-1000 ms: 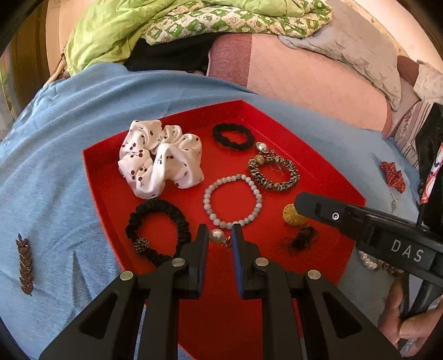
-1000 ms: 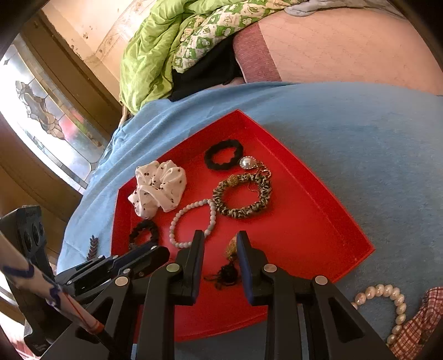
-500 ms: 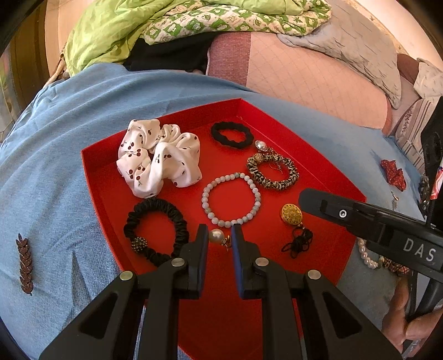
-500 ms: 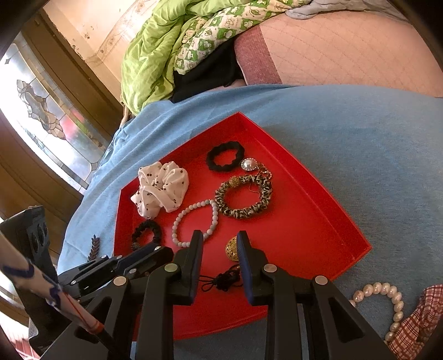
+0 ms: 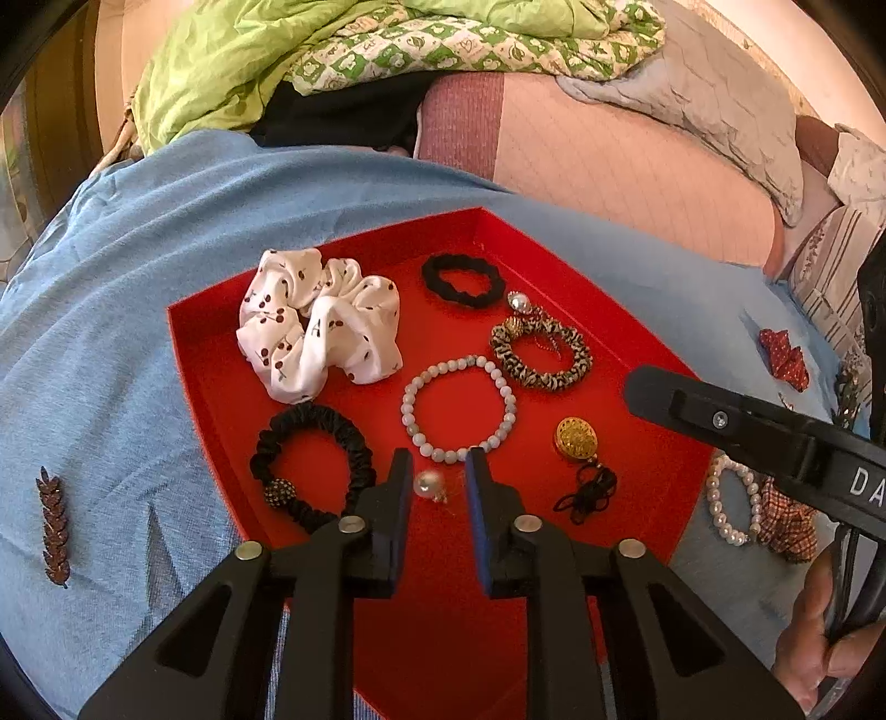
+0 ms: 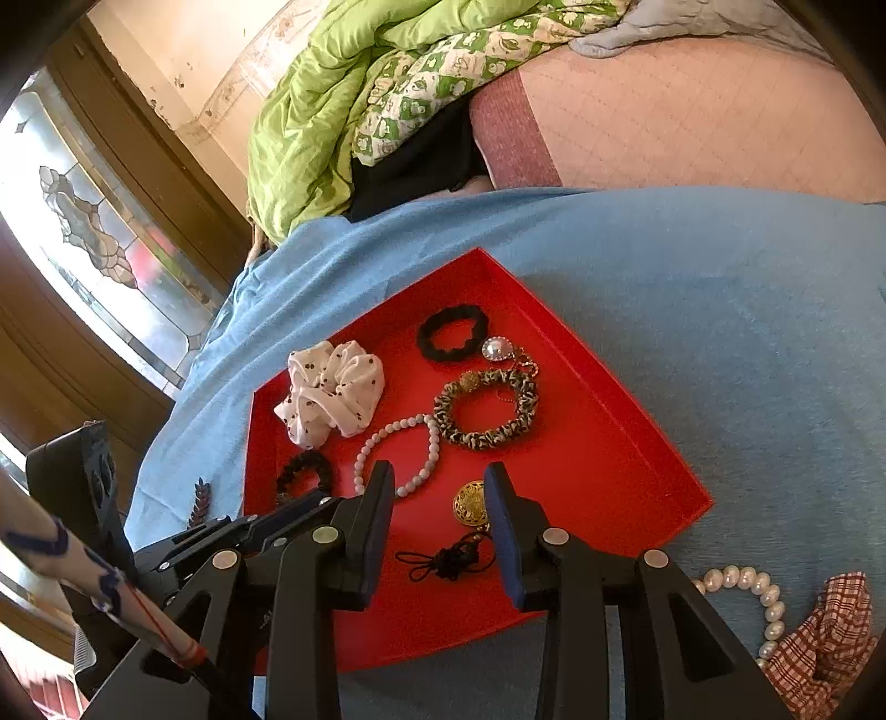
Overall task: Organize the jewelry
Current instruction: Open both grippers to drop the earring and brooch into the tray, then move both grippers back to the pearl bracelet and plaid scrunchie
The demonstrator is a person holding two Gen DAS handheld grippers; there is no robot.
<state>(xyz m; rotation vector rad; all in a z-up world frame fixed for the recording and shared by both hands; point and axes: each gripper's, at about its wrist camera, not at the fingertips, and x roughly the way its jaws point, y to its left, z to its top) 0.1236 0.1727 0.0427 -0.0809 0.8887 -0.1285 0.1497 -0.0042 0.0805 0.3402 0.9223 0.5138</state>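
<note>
A red tray (image 5: 653, 343) on a blue cloth holds a white cherry scrunchie (image 5: 315, 338), two black scrunchies (image 5: 310, 459), a pale bead bracelet (image 5: 459, 410), a leopard scrunchie (image 5: 542, 354) and a gold pendant on a black cord (image 6: 470, 501). My left gripper (image 5: 437, 471) is open over the tray's near side, with a pearl earring (image 5: 427, 483) lying loose between its fingers. My right gripper (image 6: 440, 498) is open just above the gold pendant, which lies free in the tray.
On the cloth outside the tray lie a pearl bracelet (image 6: 758, 598), a red checked scrunchie (image 6: 825, 637), a brown leaf clip (image 5: 54, 526) and a red bow (image 5: 783, 354). Green bedding (image 5: 332, 50) and pillows are piled behind.
My right gripper has opened and let go of the gold pendant, which now lies in the tray. My left gripper has opened a little around the pearl earring.
</note>
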